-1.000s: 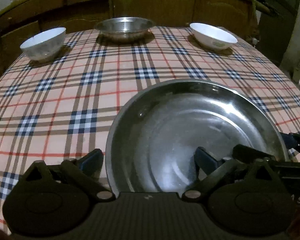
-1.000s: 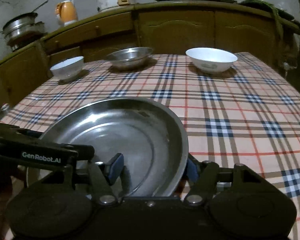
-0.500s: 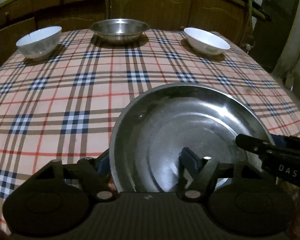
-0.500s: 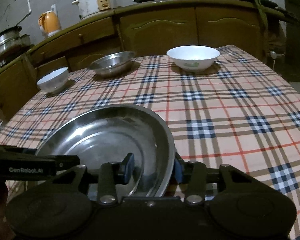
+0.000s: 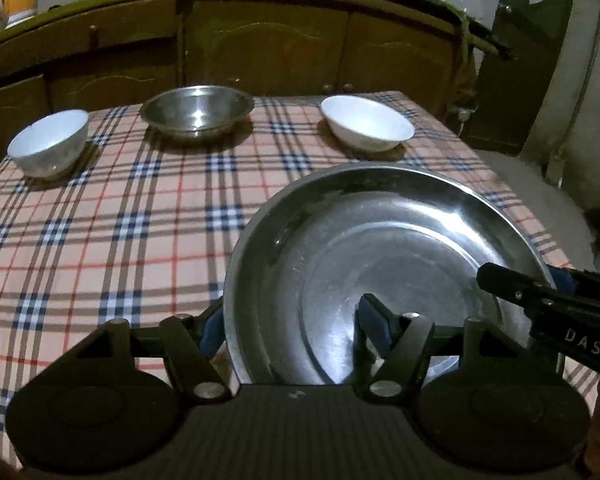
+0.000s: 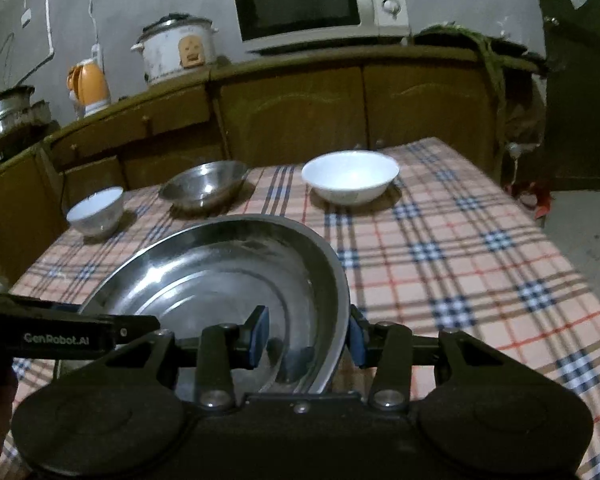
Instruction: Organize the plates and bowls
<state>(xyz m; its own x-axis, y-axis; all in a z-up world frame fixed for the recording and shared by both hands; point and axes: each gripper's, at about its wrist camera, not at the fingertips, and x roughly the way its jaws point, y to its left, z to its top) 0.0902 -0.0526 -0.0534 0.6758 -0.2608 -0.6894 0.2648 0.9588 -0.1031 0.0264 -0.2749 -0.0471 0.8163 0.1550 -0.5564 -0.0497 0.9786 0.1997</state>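
Note:
A large steel plate [image 5: 380, 248] [image 6: 220, 268] hangs above the plaid tablecloth [image 5: 120, 232], held from both sides. My left gripper [image 5: 292, 324] has the plate's left rim between its blue pads, and its jaws are still closing on it. My right gripper [image 6: 307, 336] is shut on the right rim, one pad inside the plate and one outside. Along the far edge stand a small white bowl [image 5: 48, 144] [image 6: 96, 210], a steel bowl [image 5: 198, 110] [image 6: 204, 188] and a wide white bowl [image 5: 366, 122] [image 6: 350, 176].
Brown cabinets [image 6: 300, 112] run behind the table, bearing a microwave [image 6: 316, 4], a rice cooker [image 6: 176, 50], an orange kettle [image 6: 88, 84] and a steel pot [image 6: 6, 114]. The table's right edge [image 6: 540, 220] drops to the floor near a dark door [image 6: 580, 80].
Both grippers narrowed from wide open onto the plate's opposite rims. The plate then rose off the cloth with them, and both views now look from higher up.

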